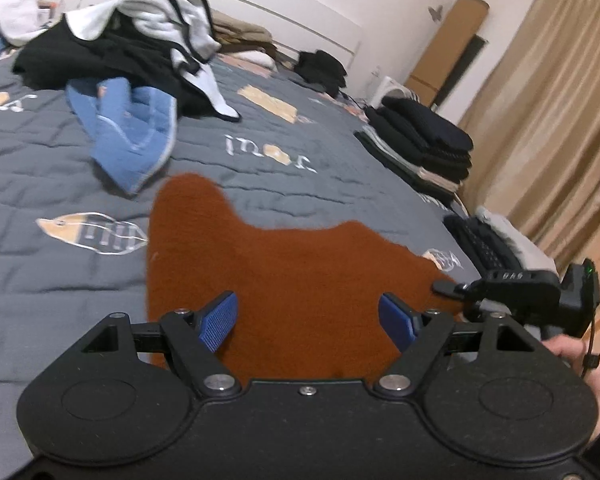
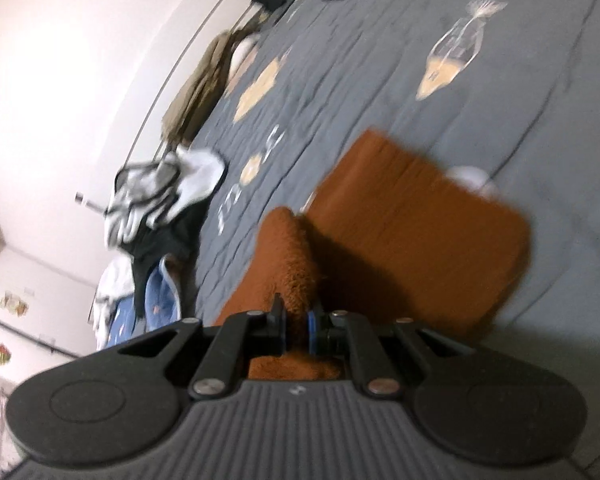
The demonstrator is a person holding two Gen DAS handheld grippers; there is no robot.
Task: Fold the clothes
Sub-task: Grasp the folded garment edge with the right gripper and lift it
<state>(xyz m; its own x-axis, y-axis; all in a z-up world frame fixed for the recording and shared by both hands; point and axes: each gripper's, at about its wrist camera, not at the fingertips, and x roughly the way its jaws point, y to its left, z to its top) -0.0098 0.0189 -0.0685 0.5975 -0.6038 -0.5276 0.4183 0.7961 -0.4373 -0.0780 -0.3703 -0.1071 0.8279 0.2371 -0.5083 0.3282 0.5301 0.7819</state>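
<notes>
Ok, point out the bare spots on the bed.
Free: the quilt left of the brown sweater, and between it and the folded stack. Crowded: the loose pile at the far left.

Right wrist view motion-blurred throughout. Rust garment (image 2: 412, 232): near edge hidden behind right tool (image 2: 298, 326) body. Small white object (image 2: 470, 176) at garment's far edge unidentifiable. Bed (image 1: 40, 152) cut off at frame edges.

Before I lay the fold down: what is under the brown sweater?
Around the brown sweater only the grey quilt shows. In the right wrist view something pale peeks out at its far edge. Anything else beneath is covered.
</notes>
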